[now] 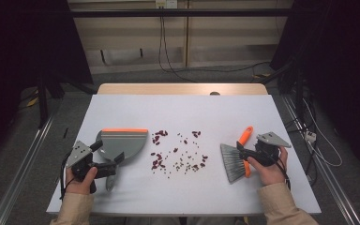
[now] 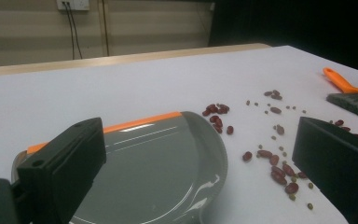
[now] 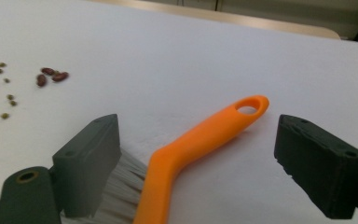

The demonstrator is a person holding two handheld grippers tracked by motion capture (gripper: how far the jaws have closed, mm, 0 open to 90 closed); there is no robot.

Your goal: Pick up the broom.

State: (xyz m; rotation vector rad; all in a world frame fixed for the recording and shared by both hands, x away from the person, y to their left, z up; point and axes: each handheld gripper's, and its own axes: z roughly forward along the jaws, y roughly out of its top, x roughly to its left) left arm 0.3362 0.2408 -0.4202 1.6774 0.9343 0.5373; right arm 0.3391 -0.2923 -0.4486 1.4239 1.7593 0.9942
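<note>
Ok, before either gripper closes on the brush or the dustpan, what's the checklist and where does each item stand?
1. Right gripper open, fingers on either side of the brush's orange handle: ok.
2. Right gripper gripping the brush: not ok, gaps on both sides of the handle.
3. Left gripper open over the grey dustpan: ok.
4. Left gripper lined up on the dustpan's handle: cannot tell.
5. Dustpan's orange lip facing the beans: not ok, it points to the table's far edge.
6. Beans lying between dustpan and brush, loose on the table: ok.
</note>
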